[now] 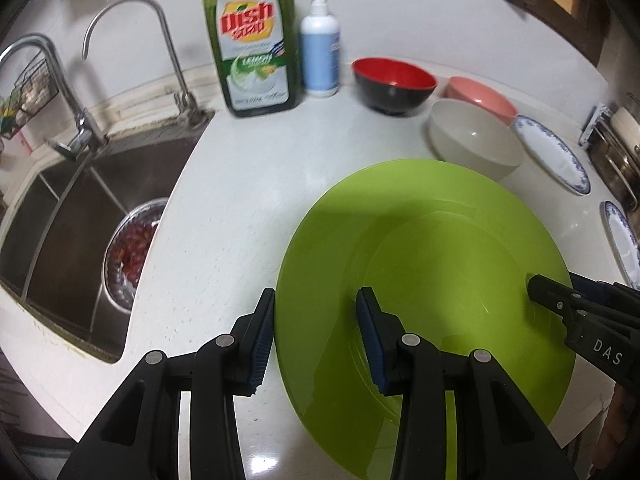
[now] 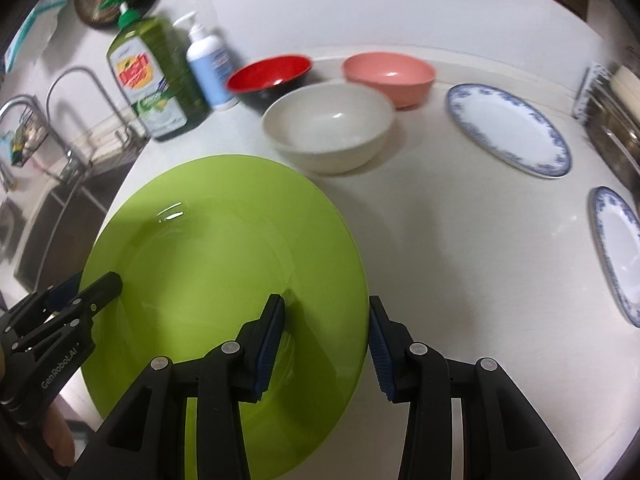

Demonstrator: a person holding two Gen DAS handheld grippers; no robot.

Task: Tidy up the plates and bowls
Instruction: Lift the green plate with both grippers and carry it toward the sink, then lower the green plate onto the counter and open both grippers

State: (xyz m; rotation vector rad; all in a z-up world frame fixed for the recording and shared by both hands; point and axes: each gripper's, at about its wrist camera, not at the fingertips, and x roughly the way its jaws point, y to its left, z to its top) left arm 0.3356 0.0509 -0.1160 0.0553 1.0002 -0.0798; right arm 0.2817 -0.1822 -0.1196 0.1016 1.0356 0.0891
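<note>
A large green plate (image 1: 424,280) lies on the white counter; it also shows in the right wrist view (image 2: 216,280). My left gripper (image 1: 316,336) is open, its jaws straddling the plate's left rim. My right gripper (image 2: 326,344) is open, its jaws straddling the plate's right rim; it shows at the right in the left wrist view (image 1: 560,300). Behind stand a white bowl (image 2: 328,128), a pink bowl (image 2: 390,74) and a red-and-black bowl (image 2: 270,74). Two blue-rimmed white plates (image 2: 508,128) (image 2: 620,252) lie to the right.
A green dish soap bottle (image 1: 254,44) and a white pump bottle (image 1: 320,48) stand at the wall. A steel sink (image 1: 76,216) with two faucets and a metal bowl of red food (image 1: 130,254) is on the left. A metal rack (image 2: 616,120) stands at far right.
</note>
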